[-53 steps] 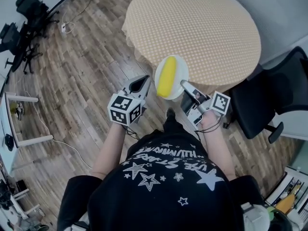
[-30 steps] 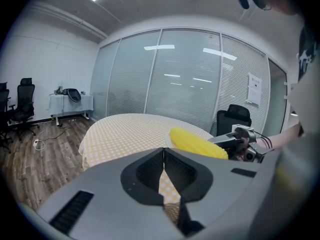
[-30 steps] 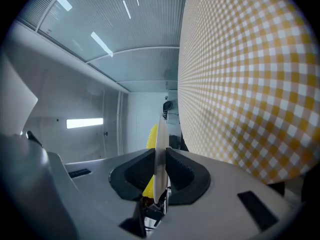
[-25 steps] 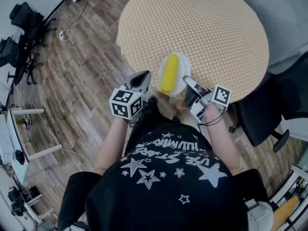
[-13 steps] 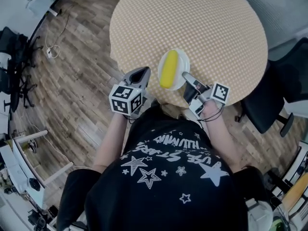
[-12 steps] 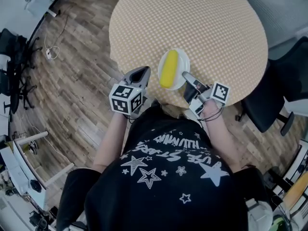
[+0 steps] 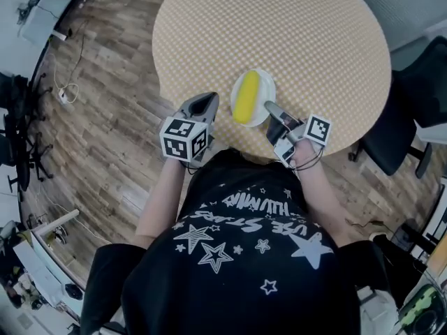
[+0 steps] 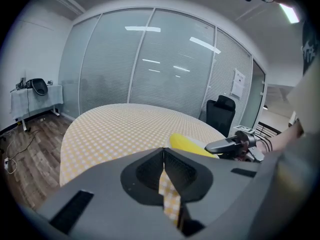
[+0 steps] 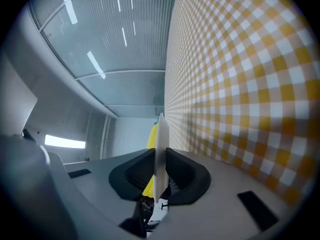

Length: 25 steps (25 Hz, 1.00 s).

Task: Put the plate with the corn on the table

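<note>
A white plate [image 7: 262, 93] carries a yellow corn cob [image 7: 246, 96] over the near part of the round table [image 7: 279, 26], which has a yellow checked cloth. My right gripper [image 7: 268, 108] is shut on the plate's near rim. In the right gripper view the plate's edge [image 9: 159, 144] stands between the jaws [image 9: 160, 153] with the corn [image 9: 151, 136] behind it. My left gripper [image 7: 203, 104] hangs shut and empty at the table's near edge, left of the plate. The left gripper view shows the closed tips [image 8: 163, 152], the corn [image 8: 186, 144] and the right gripper [image 8: 227, 145].
A black office chair [image 7: 416, 96] stands to the right of the table and shows again in the left gripper view [image 8: 222, 112]. Wood floor [image 7: 98, 117] with cables lies to the left. A glass wall with blinds [image 8: 150, 69] runs behind the table.
The table has come nearer. The plate with the corn went from beyond the table's edge to over its near part, still in the right gripper. The left gripper stayed shut alongside.
</note>
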### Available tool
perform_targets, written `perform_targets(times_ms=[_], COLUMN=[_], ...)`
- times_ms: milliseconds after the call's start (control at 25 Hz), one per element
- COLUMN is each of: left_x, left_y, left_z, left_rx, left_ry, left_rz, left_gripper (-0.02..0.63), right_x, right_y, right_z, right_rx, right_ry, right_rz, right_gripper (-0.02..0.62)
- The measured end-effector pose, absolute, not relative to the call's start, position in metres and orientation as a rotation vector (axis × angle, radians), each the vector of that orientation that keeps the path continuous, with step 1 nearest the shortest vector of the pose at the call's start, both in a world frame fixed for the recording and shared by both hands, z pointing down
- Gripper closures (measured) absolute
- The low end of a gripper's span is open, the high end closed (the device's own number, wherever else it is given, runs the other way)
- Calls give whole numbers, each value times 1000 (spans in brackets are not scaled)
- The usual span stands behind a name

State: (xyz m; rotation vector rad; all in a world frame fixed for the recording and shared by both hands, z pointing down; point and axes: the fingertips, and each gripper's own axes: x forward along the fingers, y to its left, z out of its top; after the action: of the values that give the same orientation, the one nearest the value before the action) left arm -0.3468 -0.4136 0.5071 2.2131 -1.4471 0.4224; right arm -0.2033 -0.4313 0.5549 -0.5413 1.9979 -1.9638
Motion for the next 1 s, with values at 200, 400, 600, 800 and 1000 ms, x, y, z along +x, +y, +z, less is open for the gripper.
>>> perform_targets(times_ms=[200, 400, 600, 800, 1000], left_x=[-354, -356, -369, -377, -381], left_y=[-417, -420, -421, -421, -423], left_z=[515, 518, 523, 528, 531], left_rx=[2240, 2266, 2275, 2277, 2271], left_ry=[-1391, -1345, -1316, -1301, -1300], left_rz=[435, 447, 452, 454, 447], left_gripper=[597, 597, 597, 597, 597], right_x=[-213, -217, -229, -232, -232], right_y=[-433, -437, -439, -439, -442], right_z=[564, 571, 582, 591, 597], right_rx=[-595, -639, -688, -734, -790], right_ry=[1974, 1956, 1946, 1932, 1926], right_rz=[-1953, -1945, -1954, -1959, -1960], right_gripper=[537, 536, 536, 536, 535])
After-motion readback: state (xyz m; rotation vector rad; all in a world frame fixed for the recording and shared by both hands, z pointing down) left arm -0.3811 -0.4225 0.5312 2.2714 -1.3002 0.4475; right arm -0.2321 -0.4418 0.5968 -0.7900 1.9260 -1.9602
